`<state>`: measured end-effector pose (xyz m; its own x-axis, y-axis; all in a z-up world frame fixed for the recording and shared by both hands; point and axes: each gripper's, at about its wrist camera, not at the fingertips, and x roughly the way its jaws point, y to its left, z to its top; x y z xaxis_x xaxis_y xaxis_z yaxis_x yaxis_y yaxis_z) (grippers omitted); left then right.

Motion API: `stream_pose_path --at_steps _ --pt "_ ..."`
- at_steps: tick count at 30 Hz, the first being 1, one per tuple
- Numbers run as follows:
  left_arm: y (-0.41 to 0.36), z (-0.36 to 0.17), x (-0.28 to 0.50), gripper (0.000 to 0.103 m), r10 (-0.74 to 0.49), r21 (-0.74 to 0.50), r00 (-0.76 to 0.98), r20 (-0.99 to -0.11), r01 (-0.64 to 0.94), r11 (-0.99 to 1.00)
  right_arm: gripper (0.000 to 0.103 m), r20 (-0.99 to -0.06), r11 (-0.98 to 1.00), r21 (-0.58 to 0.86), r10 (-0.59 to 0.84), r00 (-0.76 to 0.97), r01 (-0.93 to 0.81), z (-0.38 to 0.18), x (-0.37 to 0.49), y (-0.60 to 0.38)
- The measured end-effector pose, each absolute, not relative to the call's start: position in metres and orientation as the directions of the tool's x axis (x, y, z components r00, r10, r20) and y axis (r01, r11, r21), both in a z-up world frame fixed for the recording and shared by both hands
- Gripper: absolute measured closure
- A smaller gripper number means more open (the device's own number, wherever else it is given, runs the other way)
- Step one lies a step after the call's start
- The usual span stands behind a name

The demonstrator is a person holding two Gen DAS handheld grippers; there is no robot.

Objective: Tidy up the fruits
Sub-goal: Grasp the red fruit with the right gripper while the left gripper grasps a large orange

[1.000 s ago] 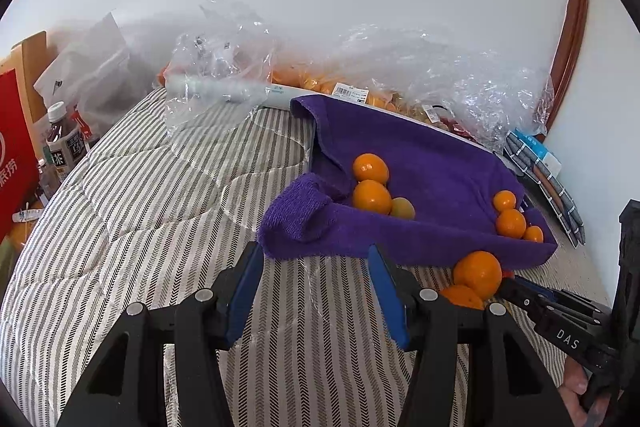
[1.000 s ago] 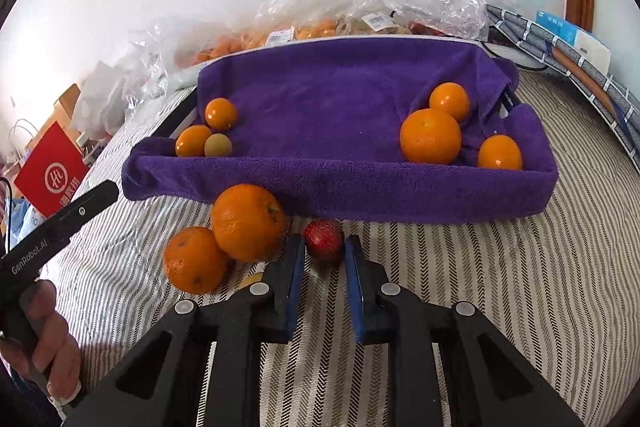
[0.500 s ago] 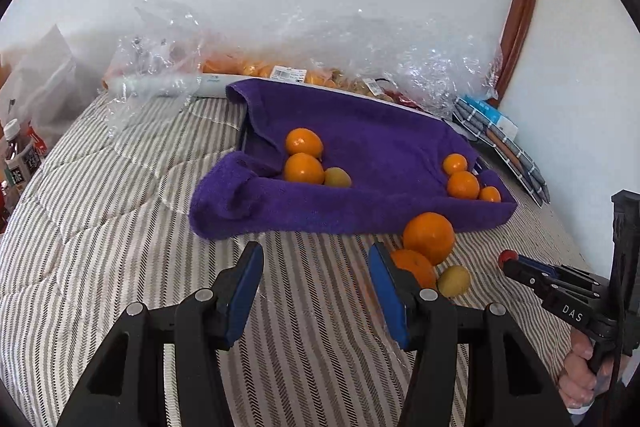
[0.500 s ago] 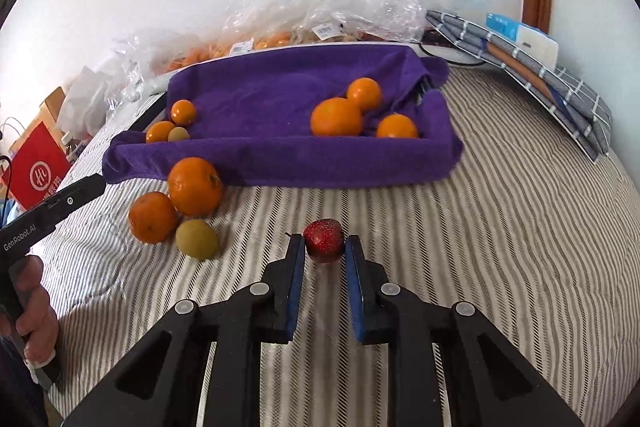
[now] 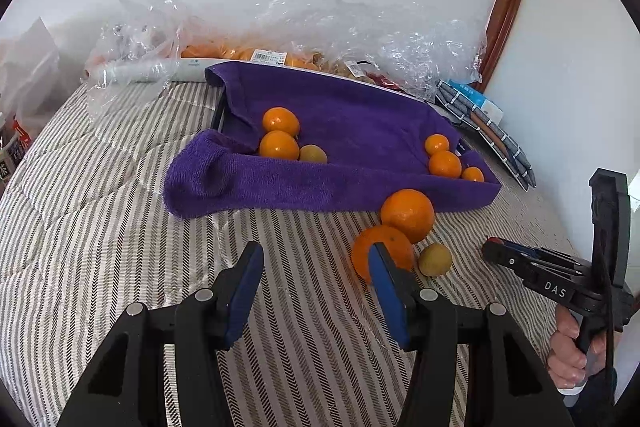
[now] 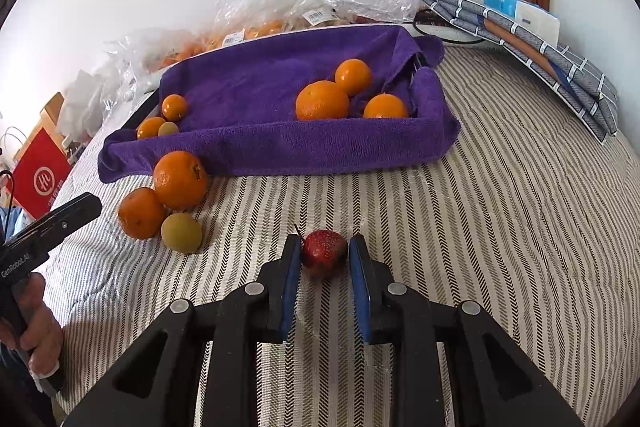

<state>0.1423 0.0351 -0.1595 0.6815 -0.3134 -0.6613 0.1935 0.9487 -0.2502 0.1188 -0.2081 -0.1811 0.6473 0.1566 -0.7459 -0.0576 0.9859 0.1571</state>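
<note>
A red strawberry (image 6: 323,254) lies on the striped bedcover between the blue pads of my right gripper (image 6: 325,241). Its jaws are opening and a thin gap shows at the right pad. A purple towel-lined tray (image 6: 260,79) holds two oranges and a small green-yellow fruit at its left end and three oranges at its right end. In front of the tray lie two oranges (image 6: 180,180) (image 6: 140,213) and a green-yellow fruit (image 6: 182,231). My left gripper (image 5: 316,251) hangs open and empty, its right finger in front of the nearer orange (image 5: 380,247).
Crumpled clear plastic bags (image 5: 360,27) with more fruit line the wall behind the tray. Folded grey checked cloth (image 6: 560,67) lies at the back right, a red carton (image 6: 40,179) at the left edge. Striped bedcover (image 6: 500,207) stretches right of the strawberry.
The right gripper carried the strawberry back from the tray's front rim and to the right of the loose fruit. Its pads have parted slightly. The left view has swung so the tray sits more central.
</note>
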Motion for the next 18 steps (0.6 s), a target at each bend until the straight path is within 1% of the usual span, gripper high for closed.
stream_pose_path --at_steps 7,18 --pt "0.021 -0.159 0.141 0.051 -0.381 -0.309 0.649 -0.659 0.228 0.923 0.079 -0.720 0.984 0.169 0.167 0.674 -0.064 -0.177 0.109 -0.213" --pt "-0.013 -0.166 0.155 0.051 -0.348 -0.257 0.611 -0.712 0.235 0.938 0.079 -0.698 0.978 0.204 0.178 0.693 -0.046 -0.174 0.103 -0.225"
